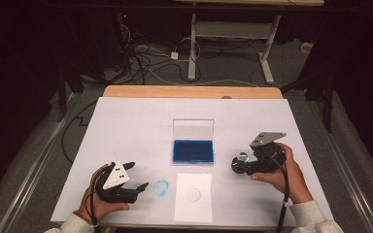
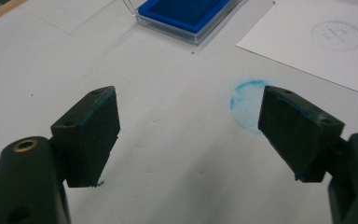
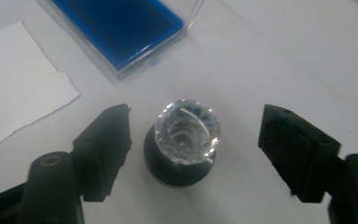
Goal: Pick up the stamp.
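Left claw (image 1: pixel 137 175) at near left of white-covered desk (image 1: pixel 126 121): released, nothing between jaws; smudged blue ring mark (image 2: pixel 246 105) on desk just beside one jaw. Right claw (image 3: pixel 196 144) at near right: released, jaws astride but clear of faceted clear-knobbed stamp on round black base (image 3: pixel 186 142). Between claws: white paper sheet with faint round imprint (image 1: pixel 193 196); farther back, open blue ink pad in clear plastic case (image 1: pixel 193 150).

Stamp: round stamp with a faceted clear glassy knob (image 3: pixel 187 131) on a smooth black base.
Ink pad: deep blue matt pad in a glossy clear plastic case (image 1: pixel 193 150).
Sheet: white matt paper (image 1: pixel 193 196), rough torn edge.
Table: pale wood rim (image 1: pixel 189 91).
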{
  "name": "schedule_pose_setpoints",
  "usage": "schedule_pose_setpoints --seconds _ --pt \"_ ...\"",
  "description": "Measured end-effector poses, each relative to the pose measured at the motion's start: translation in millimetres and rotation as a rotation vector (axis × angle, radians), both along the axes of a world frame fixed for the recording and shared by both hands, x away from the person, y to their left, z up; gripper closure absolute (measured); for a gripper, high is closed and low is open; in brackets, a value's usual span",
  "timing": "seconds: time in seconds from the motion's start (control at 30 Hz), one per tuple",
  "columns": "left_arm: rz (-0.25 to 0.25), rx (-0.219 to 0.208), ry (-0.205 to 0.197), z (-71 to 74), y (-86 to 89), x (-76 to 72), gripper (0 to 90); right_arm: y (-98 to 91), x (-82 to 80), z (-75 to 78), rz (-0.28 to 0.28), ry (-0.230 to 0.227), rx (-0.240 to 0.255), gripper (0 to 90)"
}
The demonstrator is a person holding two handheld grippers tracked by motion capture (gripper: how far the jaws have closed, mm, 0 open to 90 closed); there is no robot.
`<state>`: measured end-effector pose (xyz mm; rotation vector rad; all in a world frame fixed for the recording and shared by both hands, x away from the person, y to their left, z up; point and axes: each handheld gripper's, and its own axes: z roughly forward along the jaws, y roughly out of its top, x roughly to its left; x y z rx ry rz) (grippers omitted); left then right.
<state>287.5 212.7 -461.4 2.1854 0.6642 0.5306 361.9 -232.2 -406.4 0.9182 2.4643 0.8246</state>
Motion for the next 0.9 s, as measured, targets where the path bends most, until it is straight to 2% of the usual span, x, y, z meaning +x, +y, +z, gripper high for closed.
schedule_pose_setpoints --seconds 0.07,0.13,0.27,0.37,0.43,0.63,0.7,0.9 --pt "-0.003 0.001 0.002 -0.2 -0.2 0.0 20.1 2.1 3.1 -4.5 0.01 0.02 -0.019 28.4" --pt "-0.002 0.004 0.001 -0.3 -0.5 -0.2 20.1 3.6 5.7 -8.6 0.013 0.048 -0.018 31.9" --pt "-0.003 0.008 0.005 -0.9 -0.6 0.1 20.1 5.0 8.8 -11.8 0.008 0.065 -0.035 34.8" --pt "-0.004 0.007 0.007 -1.2 -0.6 0.2 20.1 5.5 10.2 -11.6 0.004 0.059 -0.027 37.8" --pt "-0.006 0.009 0.008 -1.3 -0.7 0.3 20.1 6.1 10.3 -11.2 0.018 0.07 -0.022 41.2" --pt "-0.017 0.024 0.018 -3.0 -1.8 0.6 20.2 7.9 11.7 -11.5 0.01 0.081 -0.019 48.6" --pt "-0.018 0.024 0.017 -2.8 -1.9 0.6 20.2 7.5 12.6 -11.6 0.009 0.079 -0.017 53.5" --pt "-0.02 0.024 0.02 -3.1 -1.9 0.8 20.2 7.8 13.2 -12.8 0.012 0.079 -0.021 56.3"
